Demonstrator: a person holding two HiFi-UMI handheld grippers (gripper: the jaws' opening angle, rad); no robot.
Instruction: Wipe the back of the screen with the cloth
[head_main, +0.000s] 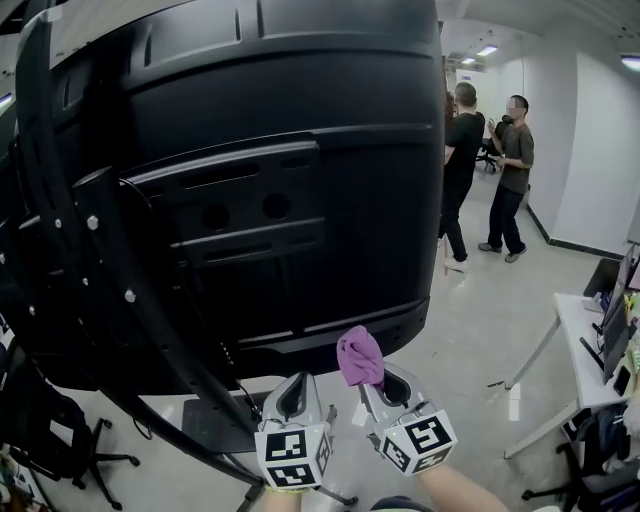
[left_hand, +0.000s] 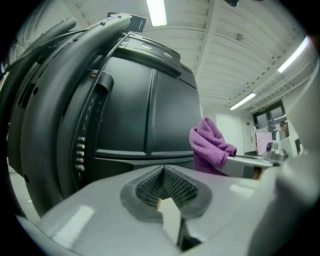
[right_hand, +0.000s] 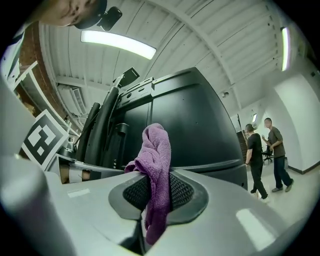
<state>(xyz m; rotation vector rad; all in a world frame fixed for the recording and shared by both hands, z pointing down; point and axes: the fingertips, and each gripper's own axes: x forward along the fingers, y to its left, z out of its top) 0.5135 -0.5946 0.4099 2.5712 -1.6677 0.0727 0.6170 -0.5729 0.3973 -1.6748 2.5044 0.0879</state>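
Head view: bunched purple cloth (head_main: 359, 356) (fuzzy)

Screen (head_main: 330, 90) top, left side off-frame

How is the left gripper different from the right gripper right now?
The left gripper has its jaws together on nothing, while the right gripper has its jaws clamped on the purple cloth, which sticks up above them. In the head view the left marker cube sits level; the right marker cube is tilted. Both grippers are grey, side by side, and point at the black screen back.
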